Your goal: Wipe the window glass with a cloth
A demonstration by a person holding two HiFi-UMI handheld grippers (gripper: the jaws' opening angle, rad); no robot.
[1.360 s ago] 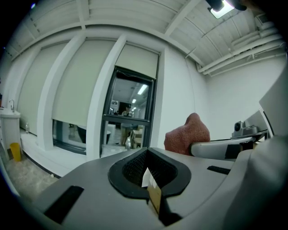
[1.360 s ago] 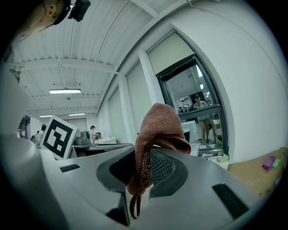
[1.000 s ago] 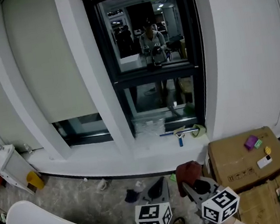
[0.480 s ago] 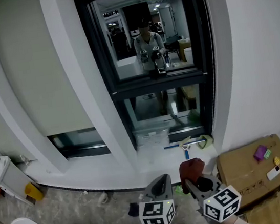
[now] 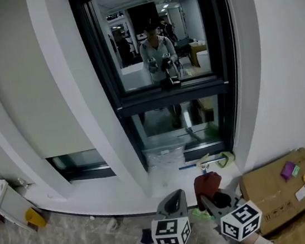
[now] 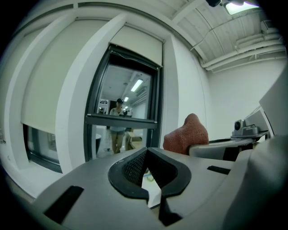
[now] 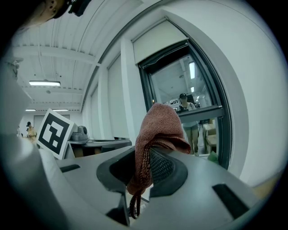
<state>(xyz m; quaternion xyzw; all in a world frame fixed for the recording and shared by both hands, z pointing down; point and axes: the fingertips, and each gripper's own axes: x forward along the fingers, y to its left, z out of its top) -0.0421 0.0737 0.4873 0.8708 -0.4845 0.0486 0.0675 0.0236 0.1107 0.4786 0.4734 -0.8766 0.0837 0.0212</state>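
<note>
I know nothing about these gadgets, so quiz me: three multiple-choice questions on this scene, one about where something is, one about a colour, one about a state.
1. Where is the cardboard box relative to the window?
A. Below it, to the right
B. Above it
C. Far to the left

2. What colour is the cloth?
A. Blue
B. White
C. Reddish-brown

3. How do the jaws of the right gripper stand?
A. Wide open and empty
B. Shut on the cloth
C. Shut on a bottle

Answers:
1 A: the head view shows the box low at the right, under the window.
2 C: both gripper views show it reddish-brown.
3 B: the right gripper view shows the cloth pinched between the jaws.
</note>
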